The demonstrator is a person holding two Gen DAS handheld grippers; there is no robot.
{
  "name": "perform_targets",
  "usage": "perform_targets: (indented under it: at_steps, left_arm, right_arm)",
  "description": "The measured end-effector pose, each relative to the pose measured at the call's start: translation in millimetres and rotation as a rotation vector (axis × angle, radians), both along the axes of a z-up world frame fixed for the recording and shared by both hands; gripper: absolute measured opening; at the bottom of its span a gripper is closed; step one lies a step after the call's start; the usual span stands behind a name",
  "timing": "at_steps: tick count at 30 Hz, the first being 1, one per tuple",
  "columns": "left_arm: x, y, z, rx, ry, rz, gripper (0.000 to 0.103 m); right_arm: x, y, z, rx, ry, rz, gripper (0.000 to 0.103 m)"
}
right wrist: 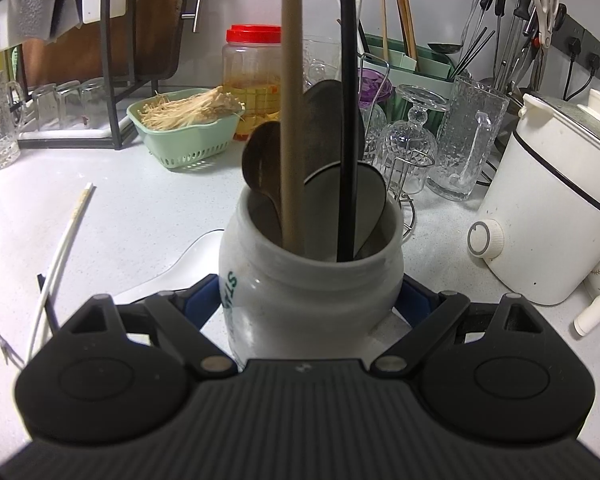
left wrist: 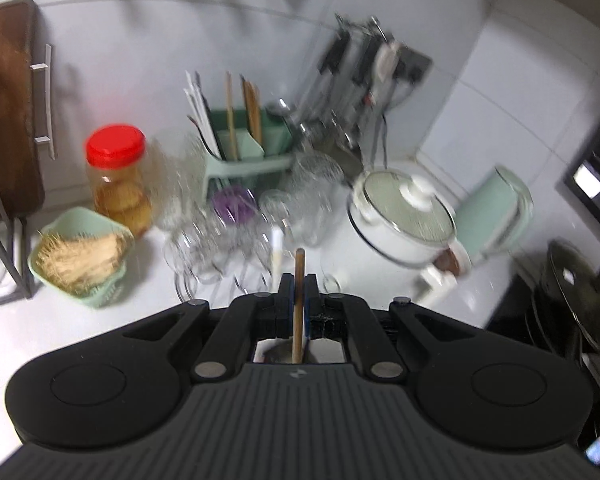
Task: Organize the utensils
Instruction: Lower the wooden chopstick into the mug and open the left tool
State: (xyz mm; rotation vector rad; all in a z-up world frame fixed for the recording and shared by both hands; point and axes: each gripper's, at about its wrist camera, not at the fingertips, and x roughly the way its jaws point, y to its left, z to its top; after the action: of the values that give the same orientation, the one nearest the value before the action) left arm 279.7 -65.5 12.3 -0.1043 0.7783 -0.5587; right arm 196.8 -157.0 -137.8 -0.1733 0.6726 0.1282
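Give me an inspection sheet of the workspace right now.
Surface: white counter, crowded.
Job's things: white jar holds wooden and black-handled utensils; green caddy holds chopsticks; white chopstick lies loose.
Clutter: red-lidded jar, mushroom basket, glassware, white cooker.
Grippers: left gripper shut on wooden stick; right gripper shut on white jar.
Cables: black cords plugged into wall sockets.
Surroundings: tiled wall, hanging tools.
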Motion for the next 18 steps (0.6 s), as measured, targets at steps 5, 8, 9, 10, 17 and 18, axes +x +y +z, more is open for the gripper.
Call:
perform_targets:
  at_steps: [5,8,9,10,17,18]
  left_arm:
    - [-7.4,-10.5,-11.2,0.037,0.058,-0.079,0.006]
    - [-6.9,-15.3,-17.9,0.057,0.090,-0.089,0.006]
    - [-6.3,-16.8,-19.4,0.064,0.096,-0.091,0.006]
    - [-6.3,-17.9,-20.8,0.068,0.102,-0.095,0.006]
    - [1.1,-23.7,-25.2,0.091,0.117,-0.105,0.006]
    - [2.0,-23.7,-25.3,0.090,0.118,-0.103,0.006]
  right_arm:
    - [0.2,0.1,0.2,0.000,0.001,0.000,0.093]
    - [0.2,0.0,0.2,0.001,0.000,-0.001,0.093]
    - [0.3,-0.1,0.2,0.001,0.000,-0.001,0.093]
    - [0.3,-0.1,0.2,0.001,0.000,-0.001,0.093]
    - [0.3,0.1,0.3,0.000,0.000,0.001,0.093]
    - [0.5,-0.1,0.6,0.001,0.000,0.001,0.093]
